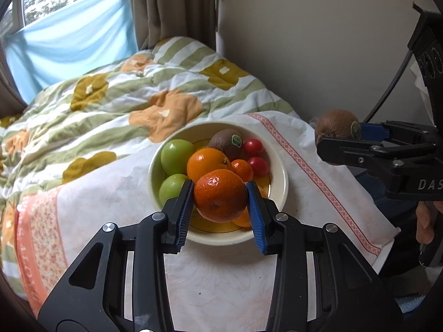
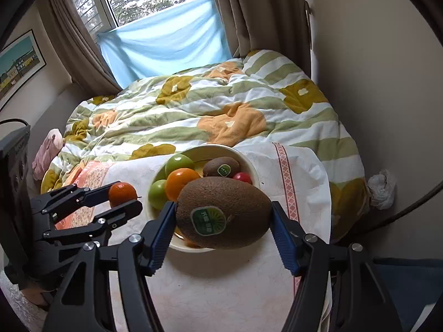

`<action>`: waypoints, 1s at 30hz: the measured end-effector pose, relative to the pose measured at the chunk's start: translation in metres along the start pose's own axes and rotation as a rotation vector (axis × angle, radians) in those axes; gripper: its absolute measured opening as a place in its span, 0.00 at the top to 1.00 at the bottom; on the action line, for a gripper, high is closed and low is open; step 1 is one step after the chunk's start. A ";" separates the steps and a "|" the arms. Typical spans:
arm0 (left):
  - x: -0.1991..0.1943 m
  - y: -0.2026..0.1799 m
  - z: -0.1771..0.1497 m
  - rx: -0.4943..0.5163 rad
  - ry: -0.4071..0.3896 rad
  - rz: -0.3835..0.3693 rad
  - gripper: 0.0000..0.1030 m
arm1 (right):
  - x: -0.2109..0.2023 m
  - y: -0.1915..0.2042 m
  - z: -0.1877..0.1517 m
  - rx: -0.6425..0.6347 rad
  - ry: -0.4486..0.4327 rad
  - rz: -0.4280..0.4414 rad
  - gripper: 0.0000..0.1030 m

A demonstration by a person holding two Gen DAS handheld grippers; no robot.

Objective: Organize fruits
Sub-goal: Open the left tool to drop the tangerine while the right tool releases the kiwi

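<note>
Black-framed, blue-padded left gripper [image 1: 220, 207] is clenching a glossy orange mandarin [image 1: 220, 195] above the cream ceramic bowl [image 1: 281, 171], which is holding green apples, an orange, a kiwi and red tomatoes on the cloth-covered desk [image 1: 221, 282].

Across in the right view, the right gripper [image 2: 224, 222] is grasping a fuzzy brown stickered kiwi [image 2: 224, 215]. Sorting seems barely begun; most fruit is remaining.

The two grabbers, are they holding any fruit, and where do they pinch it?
Yes. The left gripper pinches a mandarin by its two sides. The right gripper pinches a kiwi at its two ends, sticker facing the camera.
</note>
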State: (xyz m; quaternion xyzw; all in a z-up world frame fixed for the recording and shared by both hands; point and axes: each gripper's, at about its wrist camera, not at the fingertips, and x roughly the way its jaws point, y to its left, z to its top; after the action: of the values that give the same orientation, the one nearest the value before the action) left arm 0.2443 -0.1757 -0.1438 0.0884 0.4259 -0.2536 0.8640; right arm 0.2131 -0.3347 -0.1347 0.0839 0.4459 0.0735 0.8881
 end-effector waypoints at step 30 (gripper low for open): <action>0.019 0.019 -0.013 -0.062 0.050 0.132 0.00 | 0.044 -0.021 0.007 -0.081 0.074 0.088 0.40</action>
State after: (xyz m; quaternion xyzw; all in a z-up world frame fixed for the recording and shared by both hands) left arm 0.2544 -0.1617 -0.1680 0.0957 0.4481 -0.1807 0.8703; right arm 0.2460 -0.3470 -0.1690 0.0645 0.4711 0.1338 0.8695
